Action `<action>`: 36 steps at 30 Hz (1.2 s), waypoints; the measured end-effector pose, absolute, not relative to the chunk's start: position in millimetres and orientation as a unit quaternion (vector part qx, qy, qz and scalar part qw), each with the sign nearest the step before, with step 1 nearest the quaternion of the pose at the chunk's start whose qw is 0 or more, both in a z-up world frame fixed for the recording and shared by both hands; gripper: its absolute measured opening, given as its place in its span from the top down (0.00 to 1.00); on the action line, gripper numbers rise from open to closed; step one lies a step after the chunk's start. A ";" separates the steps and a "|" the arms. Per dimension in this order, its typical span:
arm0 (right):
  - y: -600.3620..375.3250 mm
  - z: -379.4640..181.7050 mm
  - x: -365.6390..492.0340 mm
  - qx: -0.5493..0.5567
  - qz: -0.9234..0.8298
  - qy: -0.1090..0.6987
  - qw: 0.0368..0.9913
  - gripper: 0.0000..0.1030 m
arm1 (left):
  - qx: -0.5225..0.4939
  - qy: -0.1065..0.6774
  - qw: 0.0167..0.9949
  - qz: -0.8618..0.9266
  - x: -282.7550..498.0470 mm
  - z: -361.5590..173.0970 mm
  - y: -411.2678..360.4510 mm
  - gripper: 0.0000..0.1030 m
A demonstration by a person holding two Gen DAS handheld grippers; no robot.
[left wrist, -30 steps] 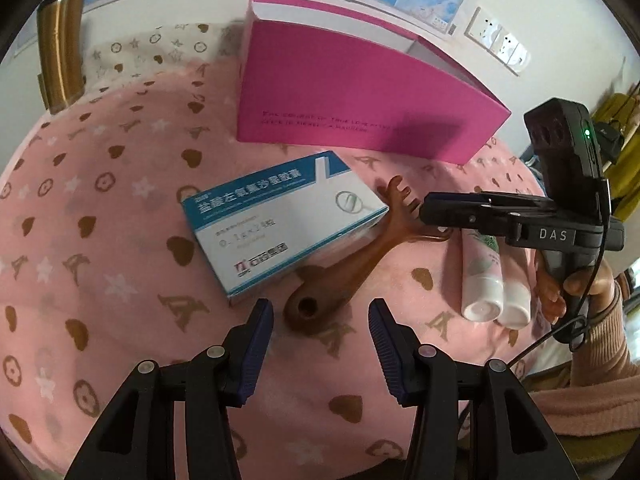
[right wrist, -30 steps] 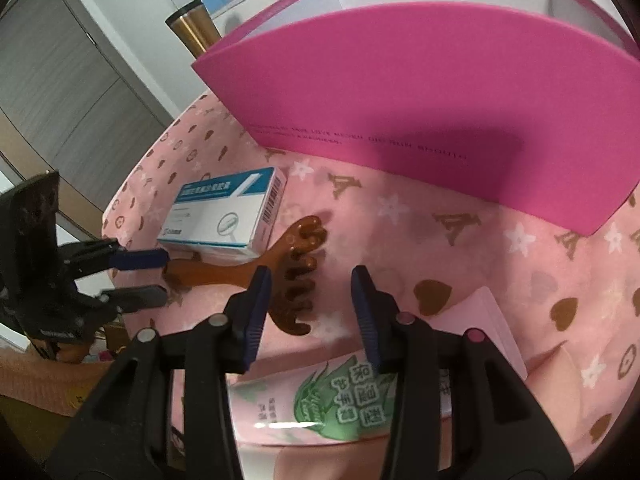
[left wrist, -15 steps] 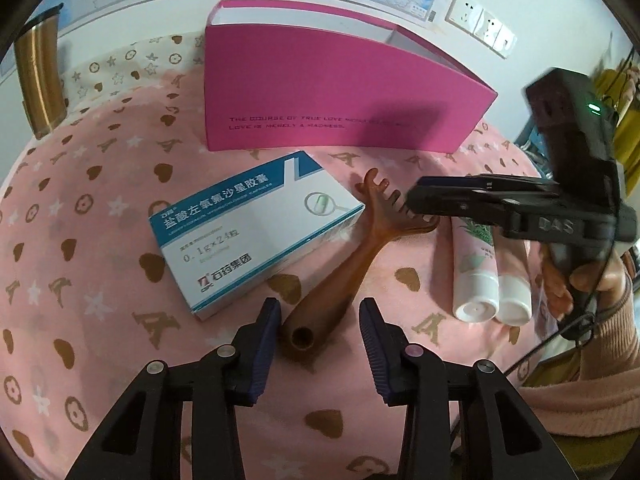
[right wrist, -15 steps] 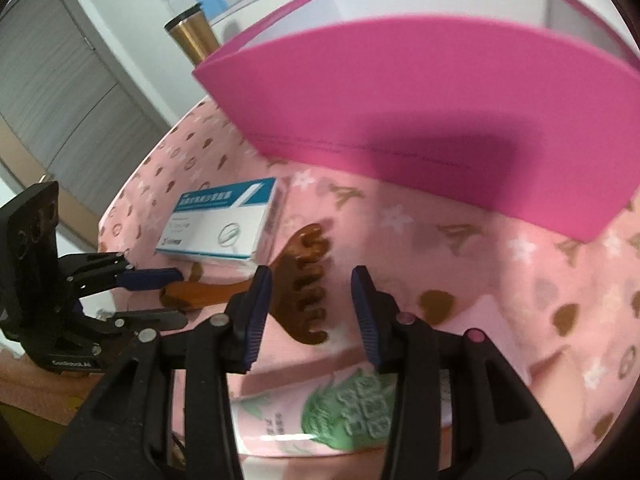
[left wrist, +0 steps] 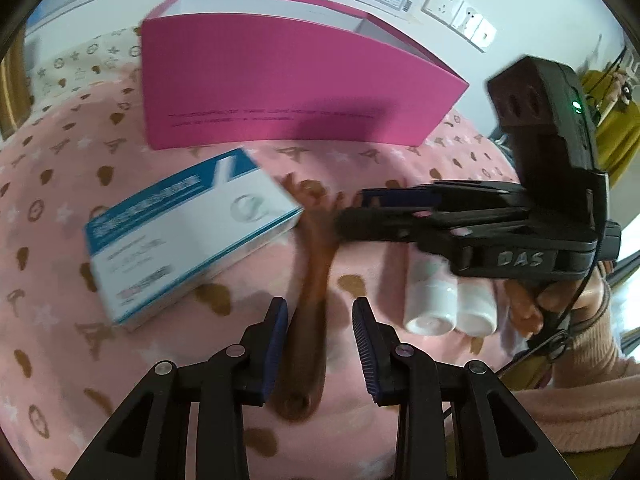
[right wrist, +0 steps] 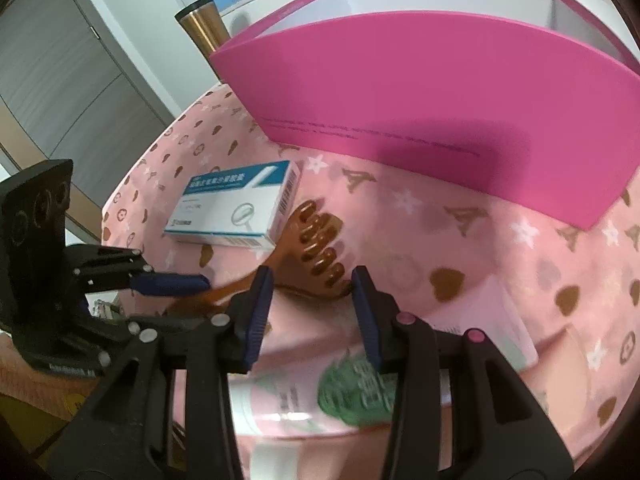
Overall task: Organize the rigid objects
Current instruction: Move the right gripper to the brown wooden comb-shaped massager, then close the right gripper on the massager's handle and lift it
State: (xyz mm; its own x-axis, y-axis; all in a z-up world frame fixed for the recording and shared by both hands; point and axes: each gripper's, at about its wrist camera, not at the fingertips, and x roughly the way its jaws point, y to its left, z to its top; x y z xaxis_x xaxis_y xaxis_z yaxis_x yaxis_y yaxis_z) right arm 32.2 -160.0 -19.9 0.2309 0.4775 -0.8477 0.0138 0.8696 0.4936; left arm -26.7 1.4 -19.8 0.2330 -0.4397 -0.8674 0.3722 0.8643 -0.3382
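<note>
A brown wooden comb (left wrist: 314, 280) lies on the pink cloth, its handle toward me; its toothed head shows in the right wrist view (right wrist: 320, 248). My left gripper (left wrist: 320, 336) is open with its jaws on either side of the comb's handle. My right gripper (right wrist: 312, 300) is open just above the comb's head; it shows in the left wrist view (left wrist: 360, 212). A blue and white medicine box (left wrist: 188, 236) lies left of the comb. Two pink tubes (left wrist: 448, 304) lie to its right. An open pink box (left wrist: 288, 92) stands behind.
A gold tumbler (right wrist: 204, 20) stands at the far left beside the pink box. The pink patterned cloth (left wrist: 60, 168) covers the table. Wall sockets (left wrist: 460, 16) are on the wall behind. The table edge drops off at the left in the right wrist view.
My left gripper has moved forward so the comb's handle now lies between its jaws. My right gripper has moved left over the comb's head. Both views are blurred with motion.
</note>
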 end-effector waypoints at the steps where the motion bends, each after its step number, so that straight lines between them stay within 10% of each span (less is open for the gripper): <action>1: -158.3 -22.2 34.9 0.206 0.156 0.602 0.756 0.58 | -0.030 0.562 0.785 -0.260 -25.6 -20.3 -0.4 0.68; 21: -166.2 7.6 66.7 0.243 0.194 0.543 0.780 0.89 | -0.077 0.564 0.774 -0.277 -0.6 -22.1 -4.1 0.66; 36: -178.2 -3.4 55.1 0.304 0.194 0.552 0.752 0.75 | -0.063 0.537 0.790 -0.289 4.1 1.7 -13.1 0.83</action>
State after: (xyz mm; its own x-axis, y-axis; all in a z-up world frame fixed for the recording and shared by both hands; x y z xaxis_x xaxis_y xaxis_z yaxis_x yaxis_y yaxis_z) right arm 55.1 -178.2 -3.4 0.3165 0.6269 -0.7119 0.0433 0.7402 0.6710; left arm 4.1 -13.1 1.7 0.2557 -0.5244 -0.8122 0.3897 0.8248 -0.4098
